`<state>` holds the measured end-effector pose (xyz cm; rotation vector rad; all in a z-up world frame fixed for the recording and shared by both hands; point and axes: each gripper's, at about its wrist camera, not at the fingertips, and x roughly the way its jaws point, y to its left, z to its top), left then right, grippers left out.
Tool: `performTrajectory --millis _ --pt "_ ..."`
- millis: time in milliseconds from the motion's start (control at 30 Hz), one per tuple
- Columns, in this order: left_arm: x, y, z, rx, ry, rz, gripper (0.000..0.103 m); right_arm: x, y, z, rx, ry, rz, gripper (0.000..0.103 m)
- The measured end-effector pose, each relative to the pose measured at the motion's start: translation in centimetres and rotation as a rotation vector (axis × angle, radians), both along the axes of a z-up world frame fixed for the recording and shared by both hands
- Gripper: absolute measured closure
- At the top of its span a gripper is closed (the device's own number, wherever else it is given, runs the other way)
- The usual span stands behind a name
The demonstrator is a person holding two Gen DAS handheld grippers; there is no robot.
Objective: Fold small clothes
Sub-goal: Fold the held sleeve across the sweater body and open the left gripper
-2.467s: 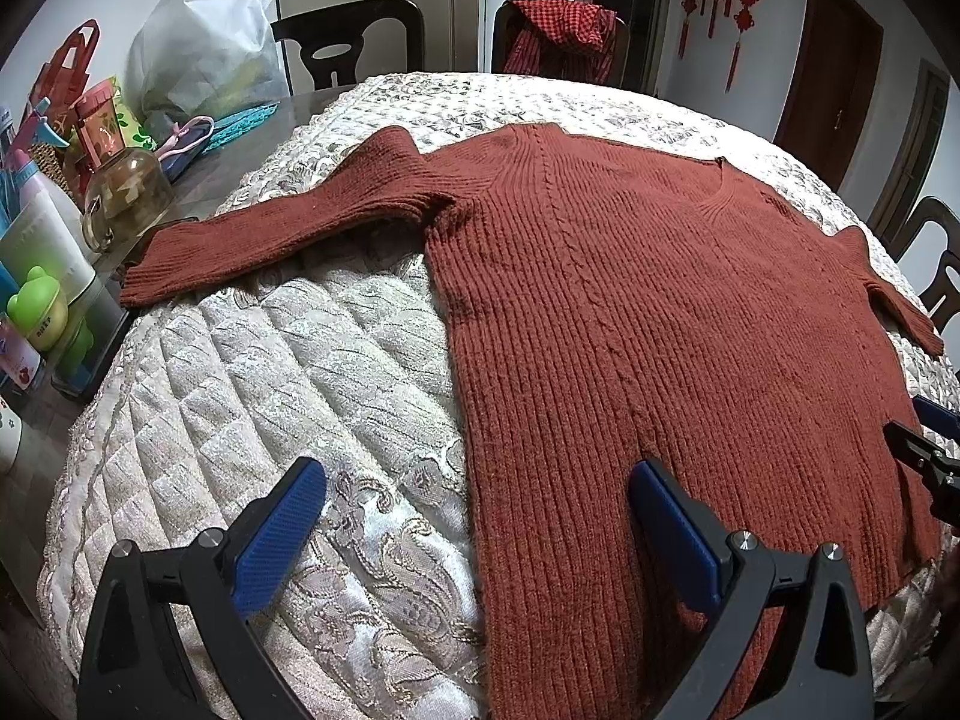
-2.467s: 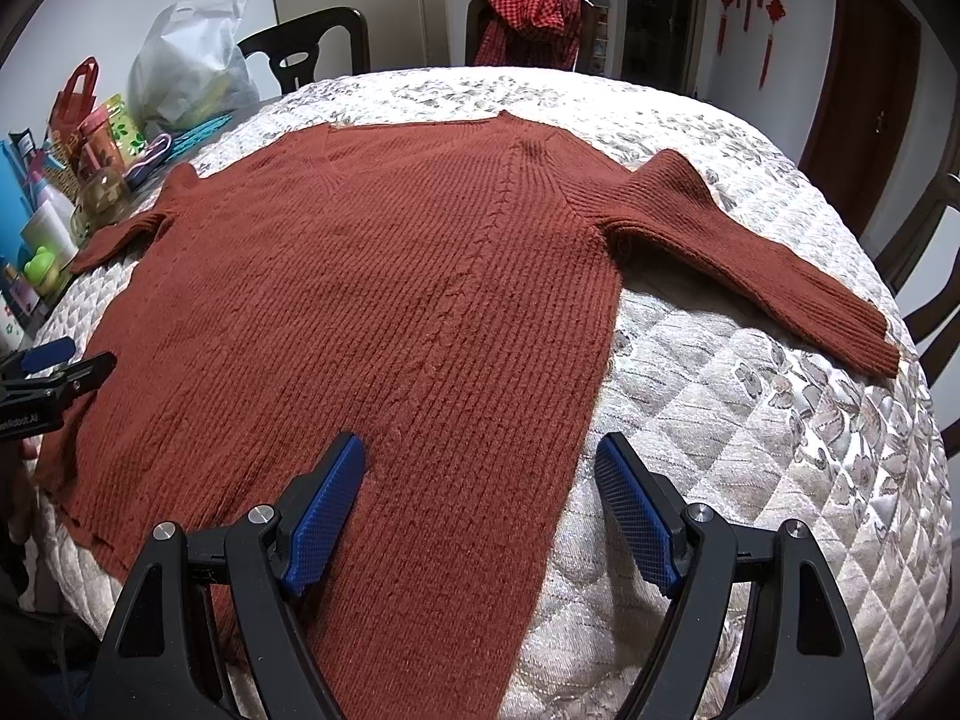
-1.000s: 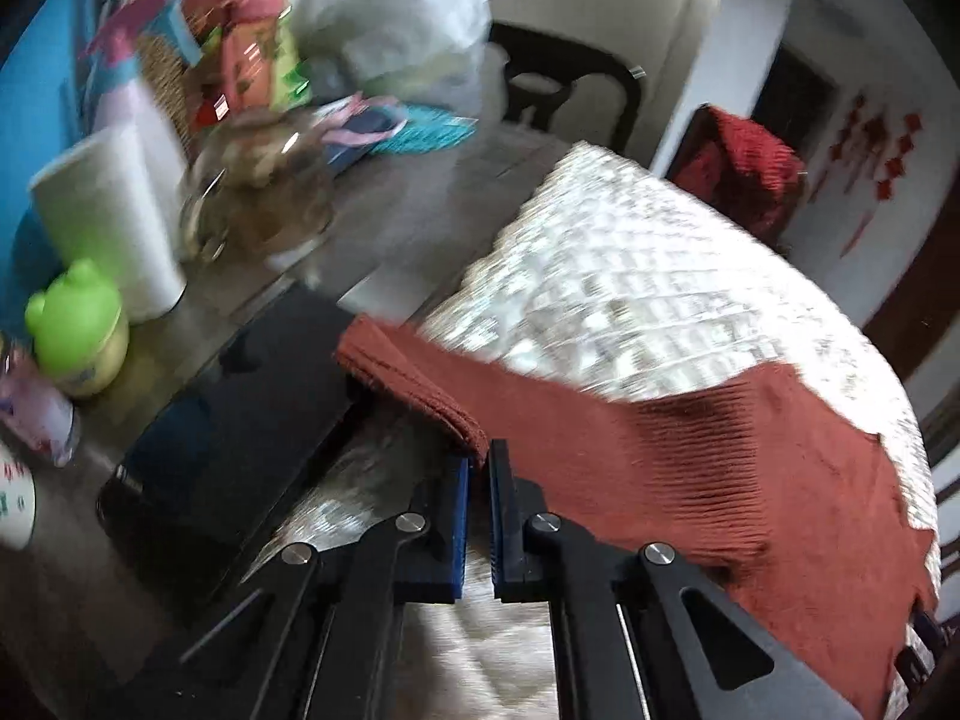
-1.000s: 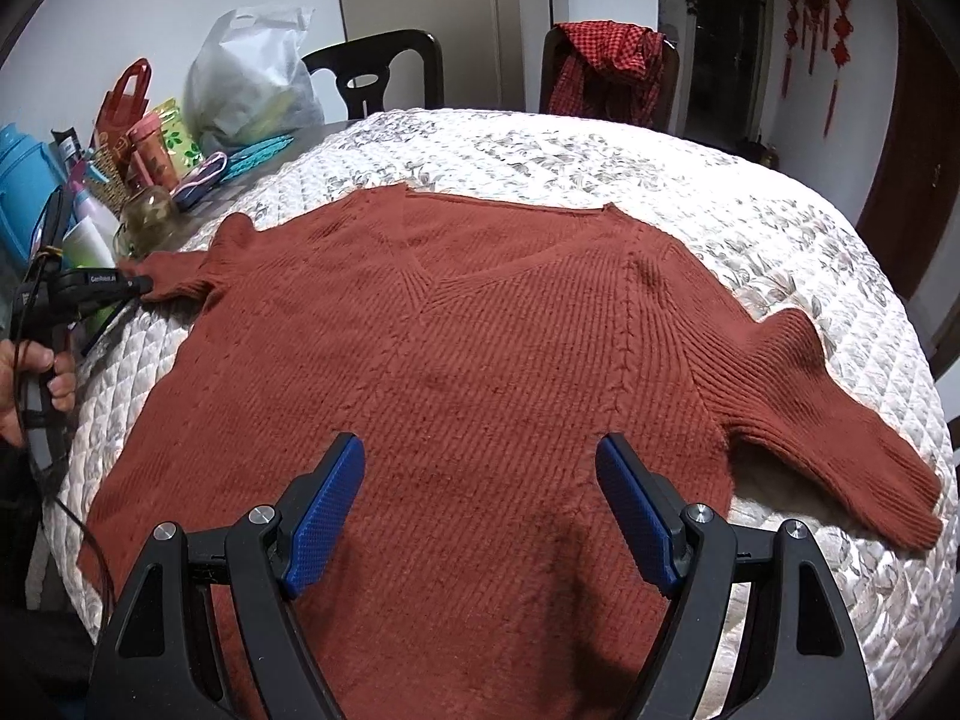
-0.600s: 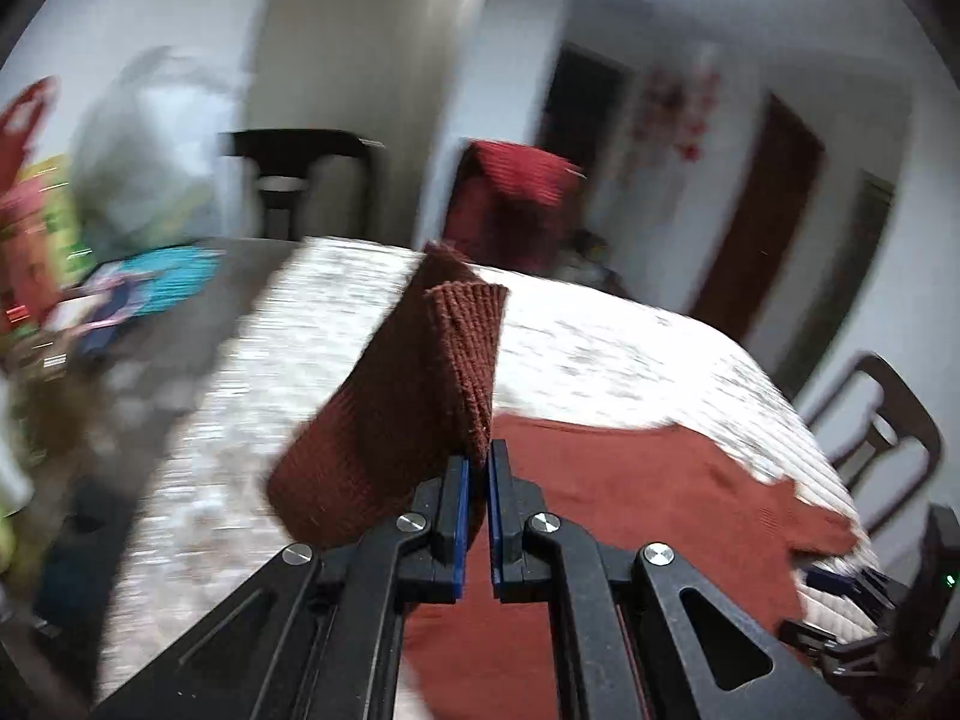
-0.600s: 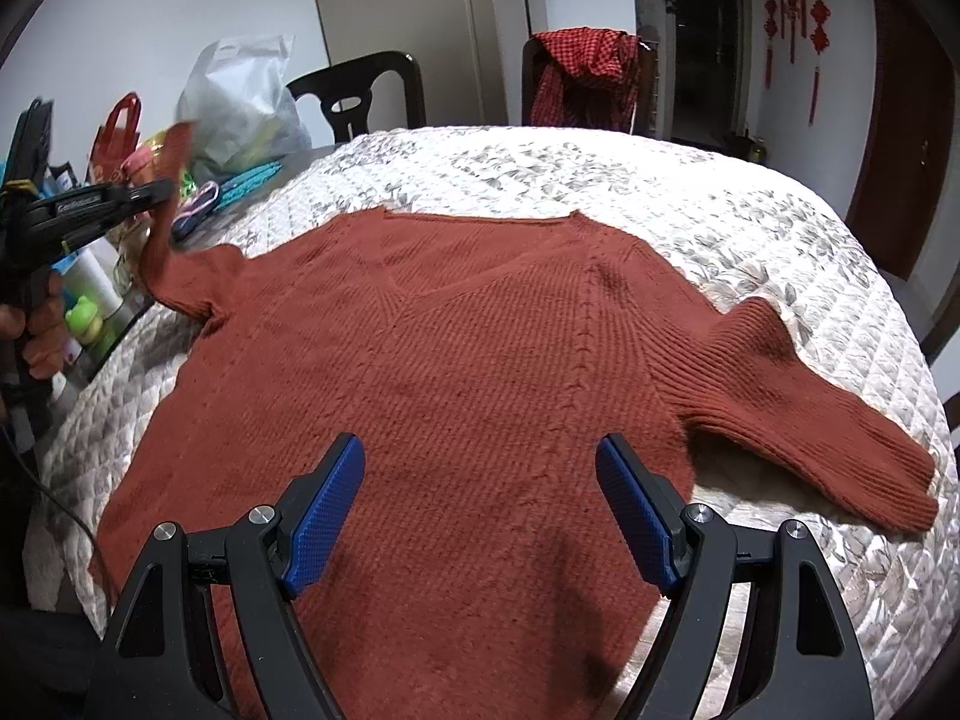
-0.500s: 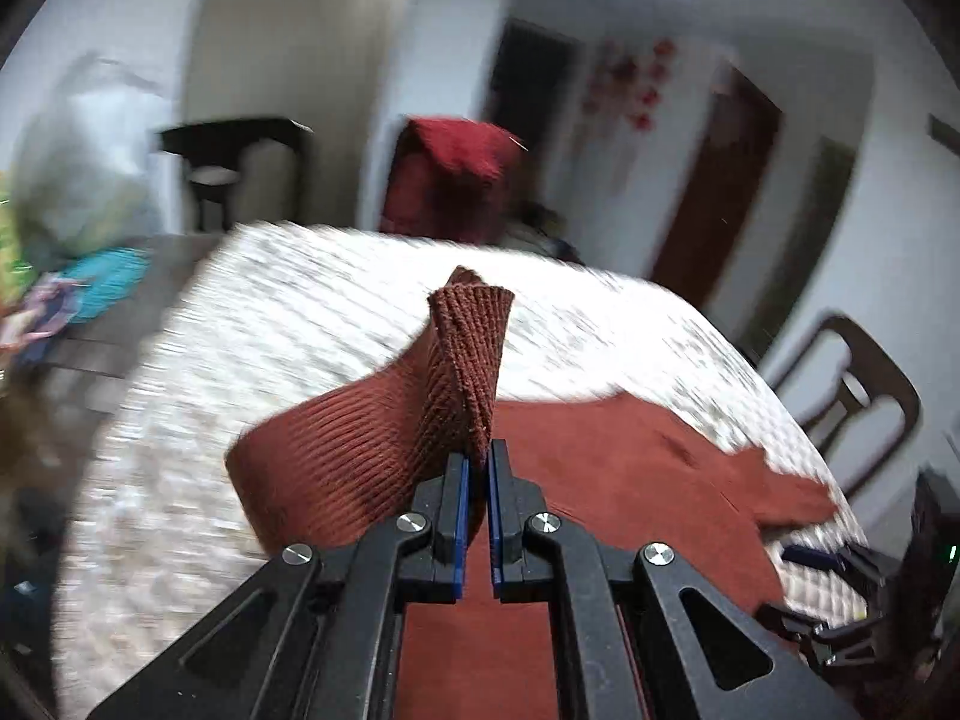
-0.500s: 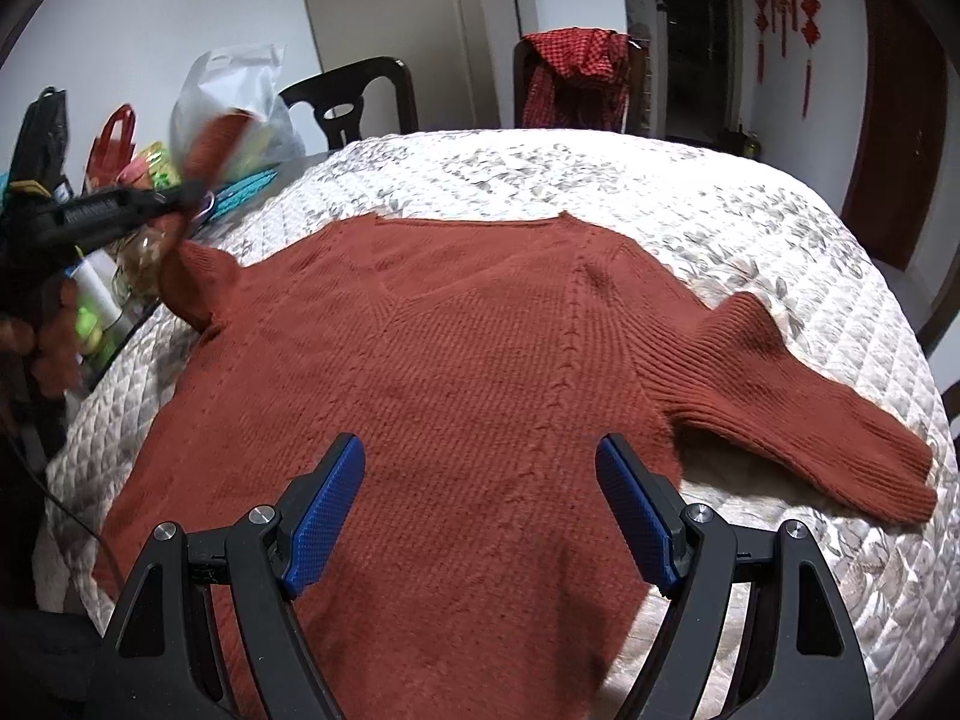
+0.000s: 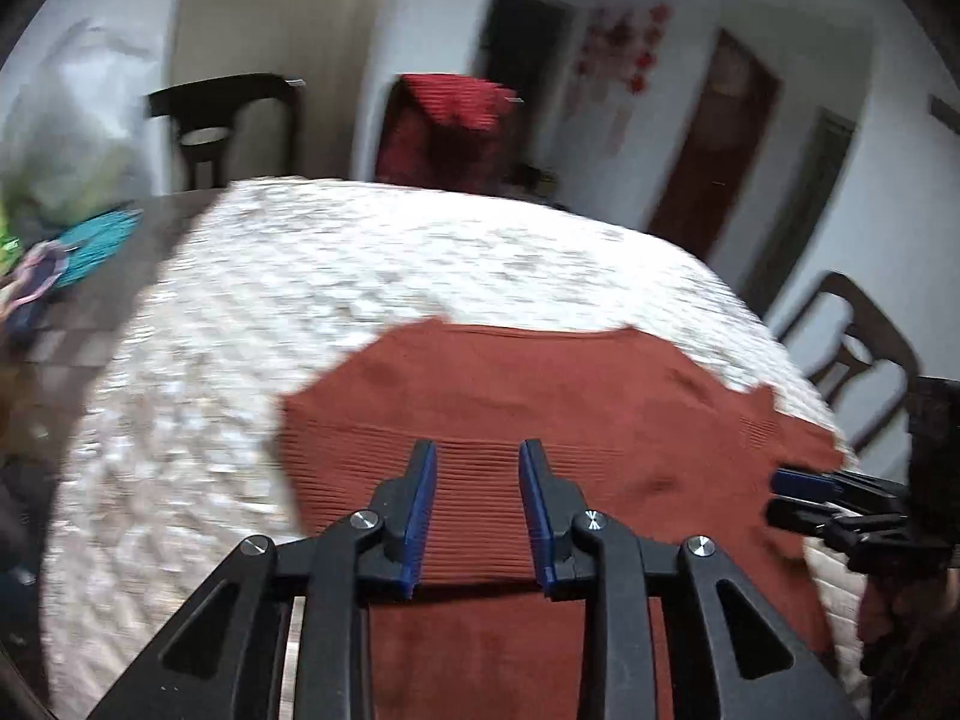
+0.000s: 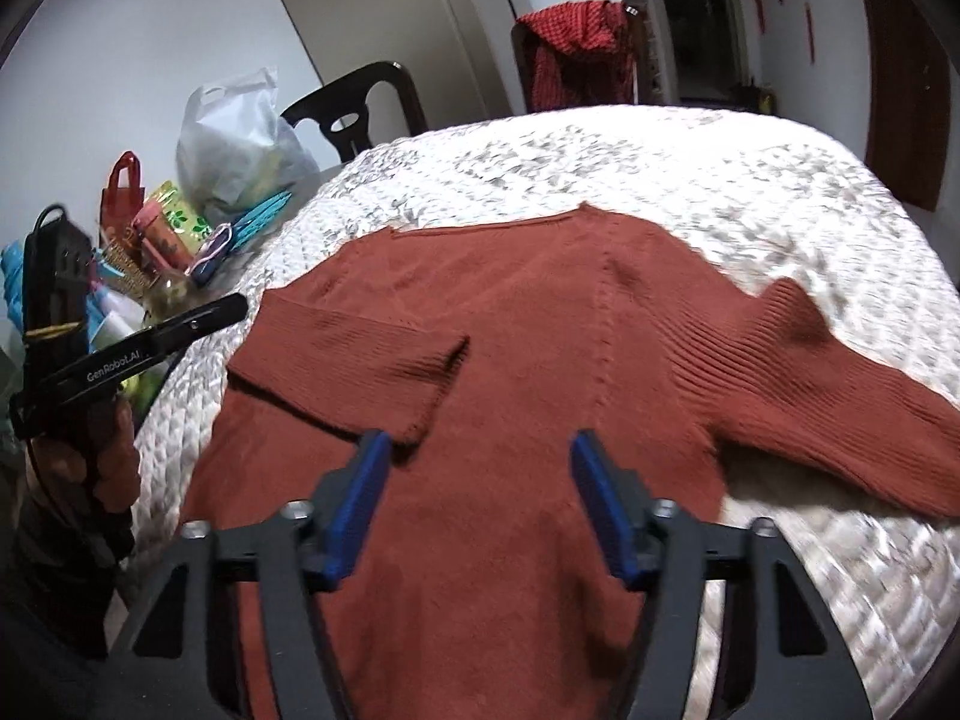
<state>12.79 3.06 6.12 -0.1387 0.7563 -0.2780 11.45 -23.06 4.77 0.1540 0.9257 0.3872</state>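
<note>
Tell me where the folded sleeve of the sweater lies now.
In the right wrist view, the folded sleeve lies across the left part of the sweater, its cuff just beyond the right tool.

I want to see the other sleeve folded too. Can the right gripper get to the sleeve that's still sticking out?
Probably yes. The unfolded sleeve lies flat on the quilt, just right of the right gripper, with nothing on it or in between. The jaws are closing with nothing between them, so they may need to reopen first.

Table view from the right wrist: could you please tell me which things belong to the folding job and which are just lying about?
Job:
- rust sweater
- folded-in sleeve
- outstretched sleeve
- left gripper, opening, nothing between
- right gripper, closing, empty

Lying about:
- white plastic bag
- red gift bag
- red garment on chair
</note>
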Motion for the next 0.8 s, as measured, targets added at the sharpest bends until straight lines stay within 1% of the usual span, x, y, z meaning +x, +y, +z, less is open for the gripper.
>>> performTrajectory --millis 33,100,200,233,267,300,333,367,400,467,533,600,667,733,800 --pt "0.4 0.7 -0.3 0.011 0.01 0.024 0.072 0.9 0.5 -0.3 -0.002 0.016 0.009 0.054" --pt "1.2 1.5 -1.1 0.037 0.021 0.055 0.072 2.3 1.5 -1.0 -0.006 0.047 0.023 0.054" --pt "2.0 1.7 -2.7 0.039 0.054 0.058 0.072 4.4 3.3 -2.3 -0.047 0.082 0.054 0.056" --pt "2.1 1.8 -3.1 0.039 0.066 0.056 0.073 5.2 3.8 -3.0 -0.054 0.109 0.063 0.063" --pt "2.2 1.9 -3.4 0.039 0.073 0.051 0.073 5.5 4.1 -3.2 -0.061 0.11 0.066 0.072" --pt "2.3 1.8 -3.7 0.038 0.082 0.042 0.073 5.8 4.4 -3.0 -0.082 0.092 0.064 0.077" --pt "2.3 1.6 -4.1 0.039 0.085 0.035 0.073 6.0 4.5 -2.8 -0.082 0.097 0.07 0.097" --pt "2.2 1.7 -4.2 0.043 0.085 0.033 0.073 6.2 4.5 -2.4 -0.071 0.093 0.076 0.098" --pt "2.1 1.7 -4.2 0.045 0.08 0.031 0.073 6.3 4.5 -1.8 -0.069 0.068 0.082 0.1" --pt "2.2 1.7 -4.1 0.043 0.072 0.032 0.073 6.6 4.4 -0.6 -0.067 0.028 0.083 0.1" --pt "2.4 1.7 -4.2 0.049 0.073 0.036 0.073 7.4 4.3 -0.2 -0.079 0.006 0.08 0.1" --pt "2.7 1.5 -4.7 0.061 0.093 0.037 0.073 8.5 3.9 -1.2 -0.089 0.036 0.079 0.099" --pt "2.6 1.3 -4.7 0.073 0.092 0.038 0.073 9.1 3.4 -2.4 -0.097 0.084 0.064 0.099" --pt "2.0 1.4 -4.2 0.061 0.082 0.038 0.073 8.5 2.6 -2.3 -0.1 0.079 0.039 0.099" --pt "1.3 1.5 -3.6 0.058 0.063 0.034 0.072 7.1 1.9 -1.4 -0.071 0.052 0.034 0.097"
